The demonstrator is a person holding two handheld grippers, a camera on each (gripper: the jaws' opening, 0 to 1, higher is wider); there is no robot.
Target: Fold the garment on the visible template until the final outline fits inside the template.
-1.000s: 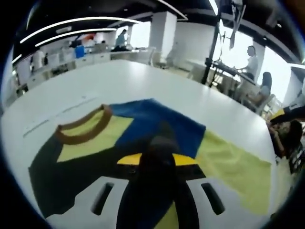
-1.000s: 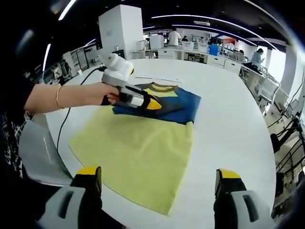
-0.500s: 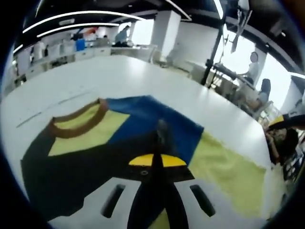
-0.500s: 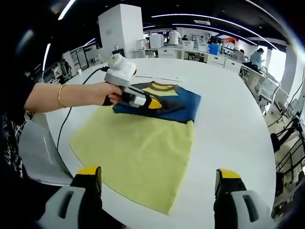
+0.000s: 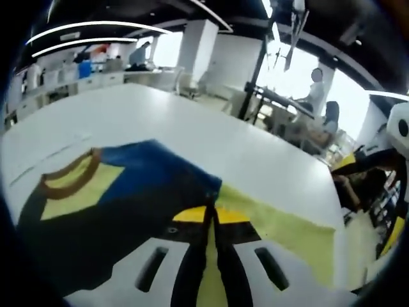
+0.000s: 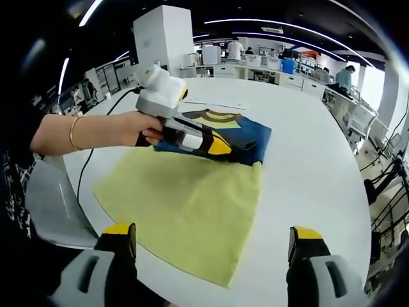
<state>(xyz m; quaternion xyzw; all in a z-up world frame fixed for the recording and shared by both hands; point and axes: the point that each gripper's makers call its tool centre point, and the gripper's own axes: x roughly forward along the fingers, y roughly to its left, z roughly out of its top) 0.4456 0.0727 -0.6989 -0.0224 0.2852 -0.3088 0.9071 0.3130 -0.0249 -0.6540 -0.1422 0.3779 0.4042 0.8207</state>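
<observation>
Spread on the white desk [image 6: 307, 147], near the middle: the garment [image 6: 192, 204], with the yellow body towards the right gripper [image 6: 211, 236] and a blue layer [image 5: 153, 176] folded over the far part, beside the brown collar [image 5: 70, 182]. Closed tight over the edge of that blue layer: the fingers of the left gripper [image 5: 211, 214], held by a hand [image 6: 150, 128]; looks like a pinch on the cloth, judging from both views. Wide open and holding nothing, low at the near edge of the desk: the fingers of the right gripper.

Possible trouble from here:
- Dragging the whole garment instead of turning only the blue layer, because nothing pins the yellow body down.
- Losing the thin edge from the closed fingers if pulled too fast, and so dropping the fold half way, crooked.
- Pinching two layers together, which would bunch the fold and leave a bump.
- Ending with an outline too wide, since the large yellow body is not folded yet.

Hard to make out:
- No clear template outline on the desk; only faint marks beyond the collar, too weak to read.
- Cannot tell how many layers sit between the left fingers.
- Cut off behind the right gripper's body: the nearest hem of the garment.
- Blurred in the left gripper view: the cloth close to the fingers.
</observation>
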